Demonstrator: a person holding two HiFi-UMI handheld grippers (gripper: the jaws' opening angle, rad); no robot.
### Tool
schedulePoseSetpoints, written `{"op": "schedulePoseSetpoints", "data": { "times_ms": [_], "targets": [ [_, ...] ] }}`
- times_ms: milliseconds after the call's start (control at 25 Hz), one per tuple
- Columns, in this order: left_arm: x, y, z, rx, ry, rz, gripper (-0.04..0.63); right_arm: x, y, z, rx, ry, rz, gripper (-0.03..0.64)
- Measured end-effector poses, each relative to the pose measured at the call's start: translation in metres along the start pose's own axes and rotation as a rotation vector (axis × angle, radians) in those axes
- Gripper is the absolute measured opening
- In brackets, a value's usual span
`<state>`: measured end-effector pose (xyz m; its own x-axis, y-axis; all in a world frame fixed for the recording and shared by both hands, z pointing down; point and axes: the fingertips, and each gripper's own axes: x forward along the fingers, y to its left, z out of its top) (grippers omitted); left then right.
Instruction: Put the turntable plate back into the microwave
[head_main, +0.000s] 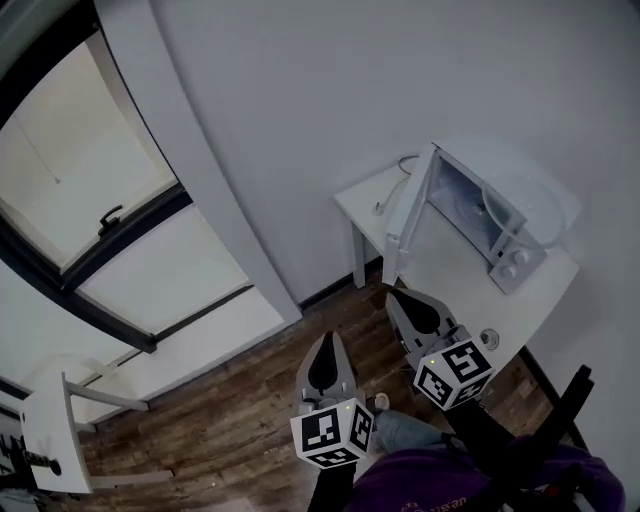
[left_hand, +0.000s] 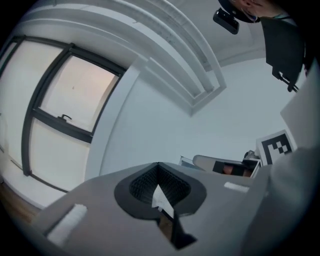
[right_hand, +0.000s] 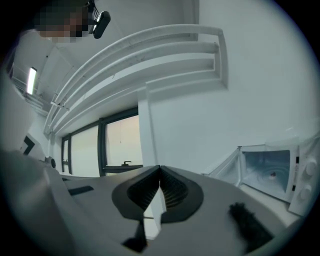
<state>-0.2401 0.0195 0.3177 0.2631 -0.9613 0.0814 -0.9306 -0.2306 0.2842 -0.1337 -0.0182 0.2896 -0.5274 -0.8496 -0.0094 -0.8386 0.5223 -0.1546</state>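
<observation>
A white microwave stands on a small white table at the right in the head view, its door swung wide open. A clear glass turntable plate lies on top of the microwave. In the right gripper view the microwave shows at the right with its cavity lit. My left gripper and right gripper are held out over the wooden floor, short of the table, both shut with nothing in them. The jaws meet at their tips in both gripper views: the left gripper and the right gripper.
A large window with a black frame and handle fills the left wall. A white stool stands at the lower left. A small round knob-like object sits on the table's near part. A cable runs behind the microwave.
</observation>
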Motion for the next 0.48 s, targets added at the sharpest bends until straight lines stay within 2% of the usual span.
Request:
{"op": "schedulePoseSetpoints", "data": {
  "times_ms": [160, 360, 480],
  "targets": [
    [0.071, -0.032, 0.003, 0.019, 0.034, -0.132, 0.005, 0.022, -0.065, 0.009, 0.029, -0.024, -0.120, 0.011],
    [0.131, -0.105, -0.019, 0.019, 0.144, -0.432, 0.005, 0.020, -0.134, 0.021, 0.040, -0.068, -0.333, 0.011],
    [0.150, -0.136, -0.028, 0.007, 0.169, -0.538, 0.005, 0.003, -0.164, 0.024, 0.025, -0.070, -0.430, 0.011]
  ]
}}
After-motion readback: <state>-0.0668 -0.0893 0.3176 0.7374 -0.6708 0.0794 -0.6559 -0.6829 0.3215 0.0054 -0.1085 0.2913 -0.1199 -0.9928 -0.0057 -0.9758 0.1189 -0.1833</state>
